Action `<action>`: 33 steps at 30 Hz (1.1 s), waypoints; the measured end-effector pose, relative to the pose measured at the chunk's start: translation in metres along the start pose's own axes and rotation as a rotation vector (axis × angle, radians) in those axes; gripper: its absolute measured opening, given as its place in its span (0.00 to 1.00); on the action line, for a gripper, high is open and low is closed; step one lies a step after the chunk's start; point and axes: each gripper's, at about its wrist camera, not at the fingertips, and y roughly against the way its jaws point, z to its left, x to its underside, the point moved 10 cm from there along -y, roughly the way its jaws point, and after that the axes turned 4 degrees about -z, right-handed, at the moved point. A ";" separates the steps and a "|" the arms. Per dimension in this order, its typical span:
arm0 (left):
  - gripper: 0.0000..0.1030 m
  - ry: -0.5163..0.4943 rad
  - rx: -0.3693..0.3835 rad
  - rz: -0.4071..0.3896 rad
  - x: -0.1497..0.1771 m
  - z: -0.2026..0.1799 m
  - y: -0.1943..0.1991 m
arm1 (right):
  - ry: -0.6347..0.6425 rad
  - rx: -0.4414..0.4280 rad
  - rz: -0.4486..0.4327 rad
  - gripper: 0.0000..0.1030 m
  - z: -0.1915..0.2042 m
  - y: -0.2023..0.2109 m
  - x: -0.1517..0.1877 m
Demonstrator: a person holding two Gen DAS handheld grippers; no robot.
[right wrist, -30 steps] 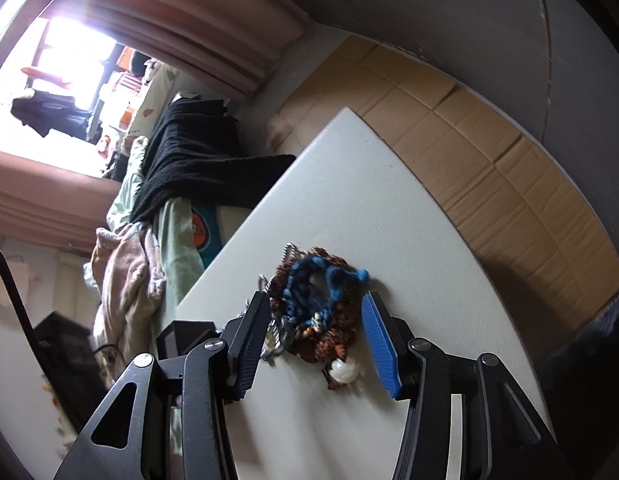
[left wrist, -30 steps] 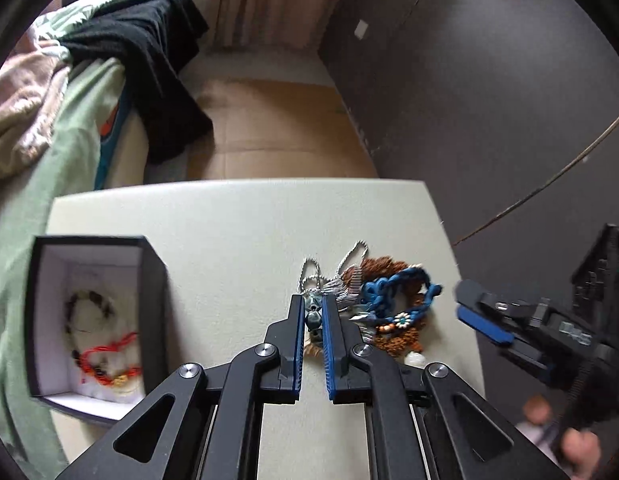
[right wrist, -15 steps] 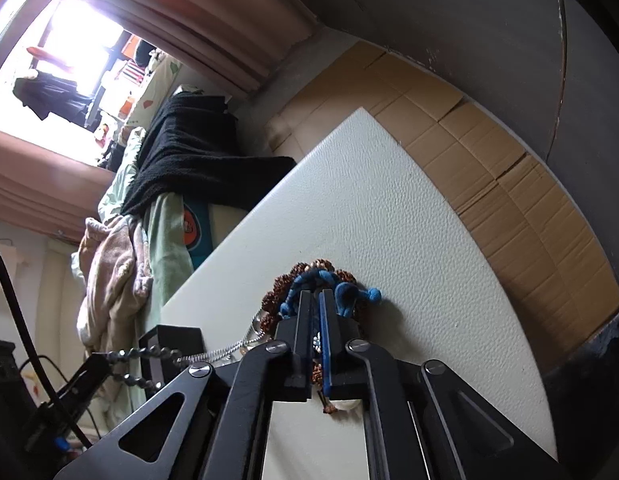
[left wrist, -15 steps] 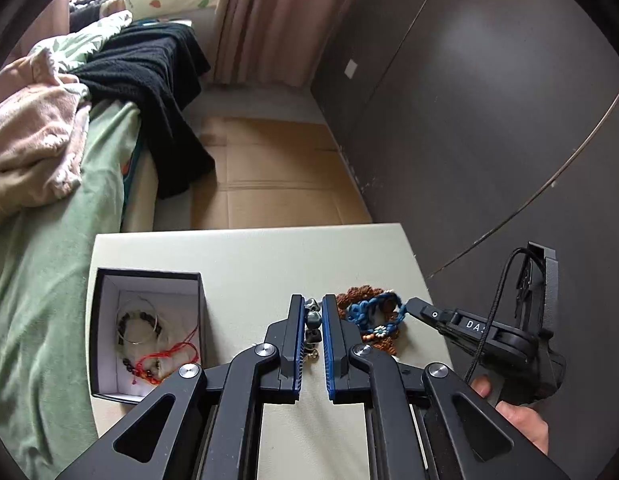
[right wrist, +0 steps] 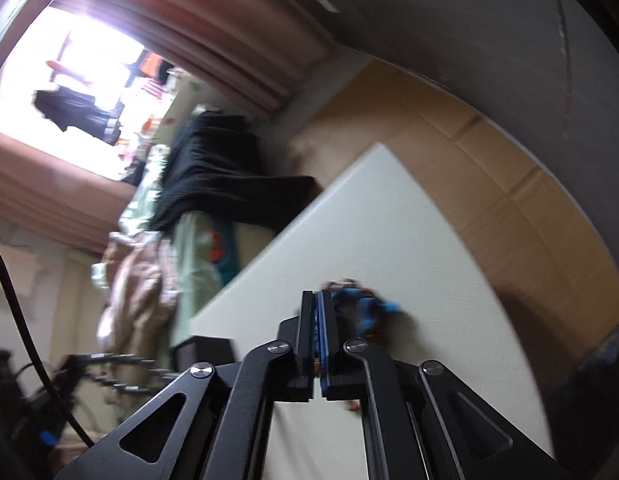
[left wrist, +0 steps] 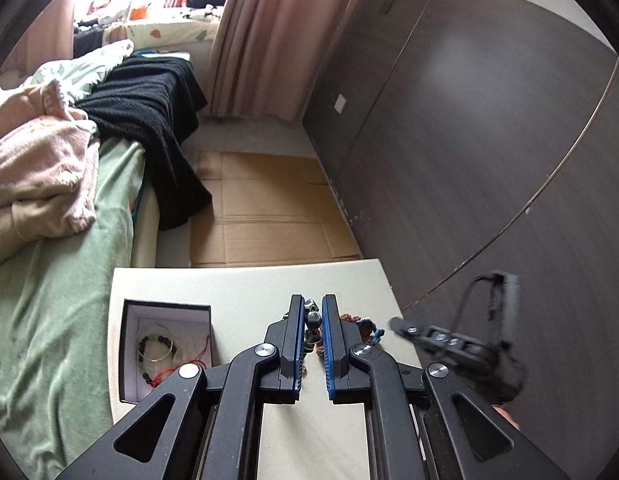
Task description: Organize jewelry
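Since half a second ago both of my tools have risen, and the desk now looks smaller in the left wrist view. My left tool (left wrist: pixel 312 322) is clenched on a dark beaded piece (left wrist: pixel 312 317) pinched between its blue pads, with a short run of beads hanging below the pinch. My right tool (right wrist: pixel 316 334) has its pads nearly together around something blue, probably the blue braided bracelet (right wrist: pixel 365 305), though motion blur keeps me from being sure of the grip. That bracelet sits on the jewelry pile (left wrist: pixel 359 326) of brown beads, near the right edge of the desk (left wrist: pixel 245 292).

Toward the left edge of the desk stands the open black box (left wrist: pixel 127 356) with its white lining, holding a dark bead bracelet (left wrist: pixel 143 350), a thin silver bangle (left wrist: pixel 159 346) and a red cord (left wrist: pixel 165 374). From the left wrist view I see my right tool (left wrist: pixel 437 338) blurred beyond the desk's right edge.

Past the far edge of the desk, flattened cardboard (left wrist: pixel 265 216) covers the floor. A bed with a green sheet (left wrist: pixel 61 280) runs along the left, carrying a pink blanket (left wrist: pixel 33 164) and a black throw (left wrist: pixel 157 120) draped over its side. A pink curtain (left wrist: pixel 269 36) hangs at the back, and a dark panelled wall (left wrist: pixel 469 140) closes the right side.
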 end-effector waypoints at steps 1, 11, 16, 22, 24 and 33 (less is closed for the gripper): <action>0.08 -0.001 0.003 -0.004 -0.002 -0.001 0.003 | -0.004 0.019 0.016 0.29 -0.004 -0.005 0.002; 0.08 0.018 0.004 -0.006 -0.004 0.008 0.006 | 0.005 0.082 0.061 0.11 -0.021 -0.032 0.013; 0.08 0.023 -0.014 0.071 0.021 0.017 -0.027 | 0.020 0.047 -0.003 0.11 -0.011 -0.012 0.004; 0.08 0.004 -0.107 0.153 0.051 0.034 -0.068 | 0.044 -0.050 -0.020 0.11 0.015 0.007 0.003; 0.08 -0.005 -0.135 0.188 0.062 0.040 -0.083 | 0.052 -0.061 -0.023 0.11 0.020 0.010 0.003; 0.08 0.019 -0.085 0.284 0.094 0.035 -0.117 | 0.035 -0.050 -0.014 0.11 0.016 0.012 0.002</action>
